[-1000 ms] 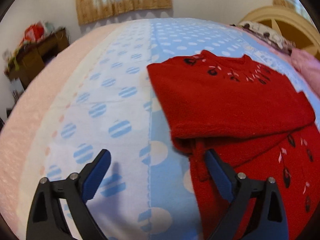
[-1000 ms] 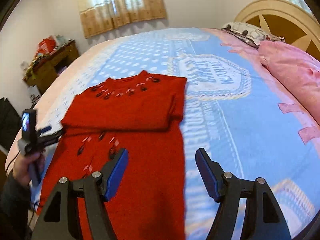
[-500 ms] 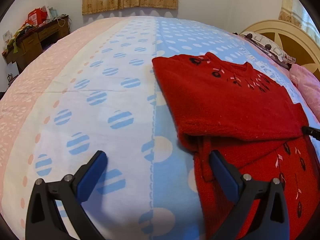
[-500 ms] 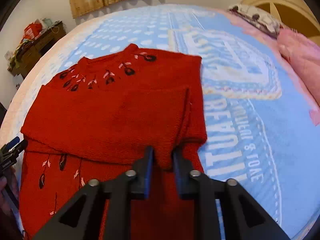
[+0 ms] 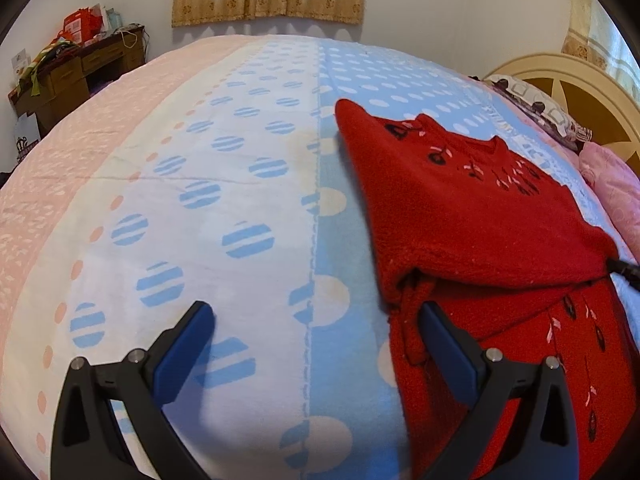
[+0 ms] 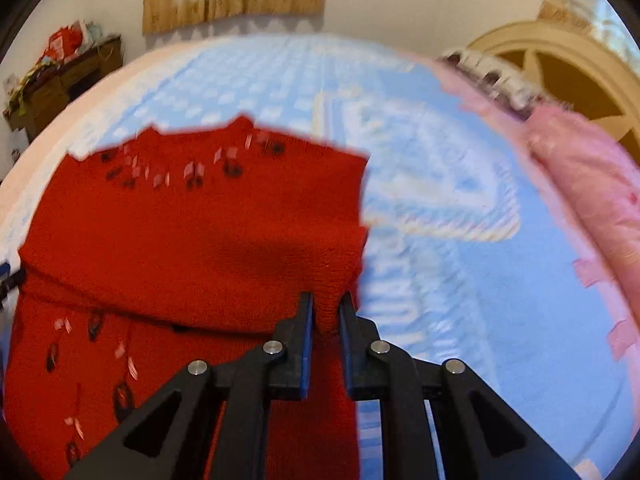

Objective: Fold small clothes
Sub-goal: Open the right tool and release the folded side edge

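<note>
A small red sweater (image 5: 472, 216) (image 6: 180, 232) with dark embroidered motifs lies on the bed, its upper part folded down over the lower part. In the right wrist view my right gripper (image 6: 326, 312) is shut on the right corner of the folded layer, with red cloth pinched between its pads. In the left wrist view my left gripper (image 5: 316, 344) stands open over the bedspread, its right finger (image 5: 444, 344) against the sweater's left edge below the fold. Nothing lies between its fingers except bedding. The tip of the right gripper (image 5: 624, 268) peeks in at the far right edge.
The bed (image 5: 240, 184) carries a blue and white dotted blanket with a pink border. Pink bedding (image 6: 592, 192) and a patterned pillow (image 5: 536, 108) lie by the headboard (image 5: 576, 84). A cluttered wooden desk (image 5: 72, 72) stands by the far wall under a curtained window.
My right gripper came down toward the sweater and shut on the corner of the folded layer. The left gripper stayed open beside the sweater's left edge, and its view tilted a little.
</note>
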Action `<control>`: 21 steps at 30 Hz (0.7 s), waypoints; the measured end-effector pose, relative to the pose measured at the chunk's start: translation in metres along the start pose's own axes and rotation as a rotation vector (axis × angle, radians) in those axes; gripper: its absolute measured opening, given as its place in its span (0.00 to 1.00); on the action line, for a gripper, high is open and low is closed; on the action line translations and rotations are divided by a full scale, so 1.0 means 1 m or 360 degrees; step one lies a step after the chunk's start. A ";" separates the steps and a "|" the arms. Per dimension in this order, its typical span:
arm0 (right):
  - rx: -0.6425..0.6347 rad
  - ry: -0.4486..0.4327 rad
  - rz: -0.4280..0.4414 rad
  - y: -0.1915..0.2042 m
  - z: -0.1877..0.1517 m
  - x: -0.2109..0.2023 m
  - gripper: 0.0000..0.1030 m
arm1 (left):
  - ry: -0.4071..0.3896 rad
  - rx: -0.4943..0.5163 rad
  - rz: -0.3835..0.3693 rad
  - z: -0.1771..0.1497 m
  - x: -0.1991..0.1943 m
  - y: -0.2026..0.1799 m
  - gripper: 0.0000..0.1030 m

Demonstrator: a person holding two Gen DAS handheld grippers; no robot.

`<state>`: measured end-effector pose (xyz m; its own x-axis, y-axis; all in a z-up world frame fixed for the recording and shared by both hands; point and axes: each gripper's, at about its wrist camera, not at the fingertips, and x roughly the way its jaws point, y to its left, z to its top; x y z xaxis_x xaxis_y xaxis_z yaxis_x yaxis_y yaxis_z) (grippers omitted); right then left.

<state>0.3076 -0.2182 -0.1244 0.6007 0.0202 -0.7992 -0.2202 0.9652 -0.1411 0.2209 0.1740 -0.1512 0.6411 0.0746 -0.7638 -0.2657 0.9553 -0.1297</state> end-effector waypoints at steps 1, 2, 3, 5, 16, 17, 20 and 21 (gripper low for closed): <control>-0.0012 0.0015 0.0009 0.001 -0.003 0.004 0.13 | -0.0002 -0.0025 -0.0003 0.001 0.000 0.002 1.00; -0.0021 0.0028 0.0012 0.001 -0.005 0.008 0.15 | -0.0011 -0.0062 -0.0003 0.001 -0.001 0.006 1.00; -0.0019 0.0021 0.0007 0.001 -0.007 0.007 0.19 | -0.0023 -0.0107 -0.0001 0.000 -0.003 0.011 1.00; 0.0003 -0.0004 -0.0011 -0.001 -0.006 0.001 0.32 | -0.0030 -0.0175 0.0022 0.000 -0.005 0.018 1.00; -0.0233 -0.0165 0.0127 0.049 0.017 -0.028 0.51 | -0.0201 -0.0215 -0.0020 0.021 -0.037 -0.001 1.00; -0.0249 -0.0147 0.0116 0.053 0.019 -0.023 0.51 | -0.0156 -0.0139 -0.0007 0.024 -0.027 -0.010 1.00; -0.0178 -0.0027 0.0170 0.048 0.026 0.000 0.51 | 0.0009 0.0045 0.0186 0.026 0.009 -0.026 1.00; -0.0149 -0.0005 0.0162 0.044 0.026 0.007 0.51 | 0.0046 0.0025 0.0151 0.025 0.018 -0.023 1.00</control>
<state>0.3215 -0.1688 -0.1210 0.5739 0.1180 -0.8104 -0.3509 0.9296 -0.1132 0.2563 0.1606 -0.1458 0.5923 0.1570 -0.7903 -0.3129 0.9487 -0.0460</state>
